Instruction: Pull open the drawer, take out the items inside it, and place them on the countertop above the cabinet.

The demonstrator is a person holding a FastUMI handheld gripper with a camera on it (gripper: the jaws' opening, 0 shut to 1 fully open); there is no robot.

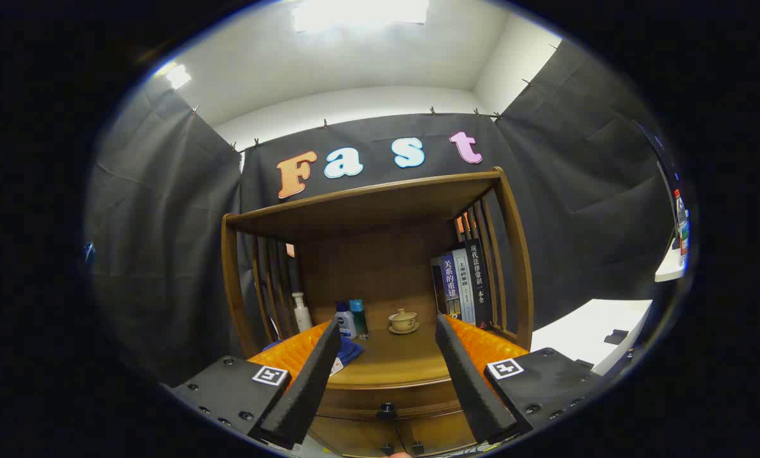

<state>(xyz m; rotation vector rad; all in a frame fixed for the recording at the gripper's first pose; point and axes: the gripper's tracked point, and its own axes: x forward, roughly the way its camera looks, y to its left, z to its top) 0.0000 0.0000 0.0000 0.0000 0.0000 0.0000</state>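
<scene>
A wooden cabinet (380, 267) with slatted sides stands straight ahead. Its countertop (396, 366) lies between and just beyond my fingers. Under the countertop's front edge is the drawer (354, 407) with a small dark knob (387, 410), low between the fingers; the drawer looks closed, and what it holds is hidden. My gripper (385, 327) is open, its fingers spread wide with nothing between them but the countertop behind.
On the countertop stand a white bottle (301, 312), two small bottles (351, 320), a lidded teacup on a saucer (403, 321), upright books (463, 280) on the right and a blue cloth (348, 350) by the left finger. A white table (587, 334) stands to the right.
</scene>
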